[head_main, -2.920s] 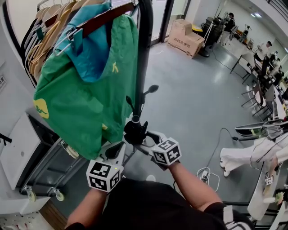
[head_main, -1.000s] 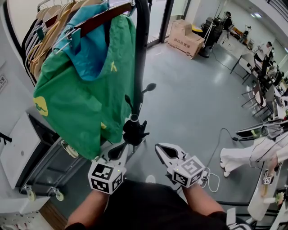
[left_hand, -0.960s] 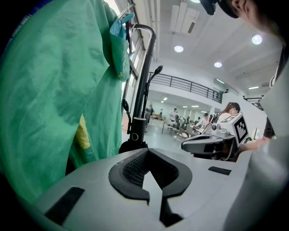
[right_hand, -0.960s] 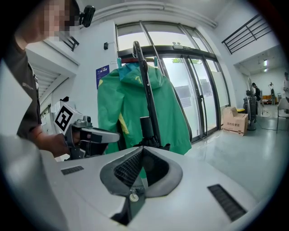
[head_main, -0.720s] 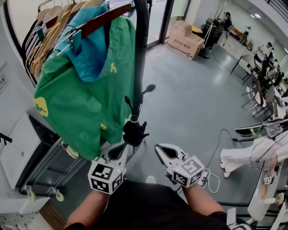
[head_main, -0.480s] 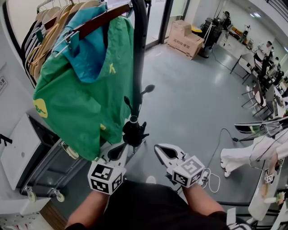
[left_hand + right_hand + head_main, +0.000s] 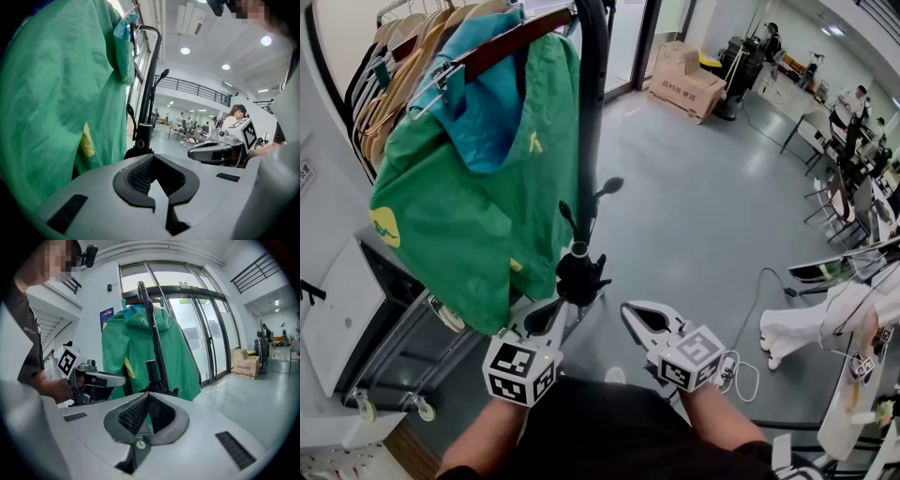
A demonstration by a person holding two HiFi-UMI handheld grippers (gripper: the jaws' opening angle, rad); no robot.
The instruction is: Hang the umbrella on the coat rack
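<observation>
Umbrella (image 7: 579, 274): black, folded short, blunt round end up. It sits close against the coat rack (image 7: 590, 112) pole, below two knobbed hooks and beside the green jacket (image 7: 473, 197). Both tools are clear of it: left tool (image 7: 542, 317) closed, empty; right tool (image 7: 637, 317) closed, empty. Floor (image 7: 694, 206) grey, glossy. Cardboard box (image 7: 686, 77) by the glass doors.

One umbrella (image 7: 579, 277), jacket (image 7: 473, 211); maybe two boxes (image 7: 687, 82)
</observation>
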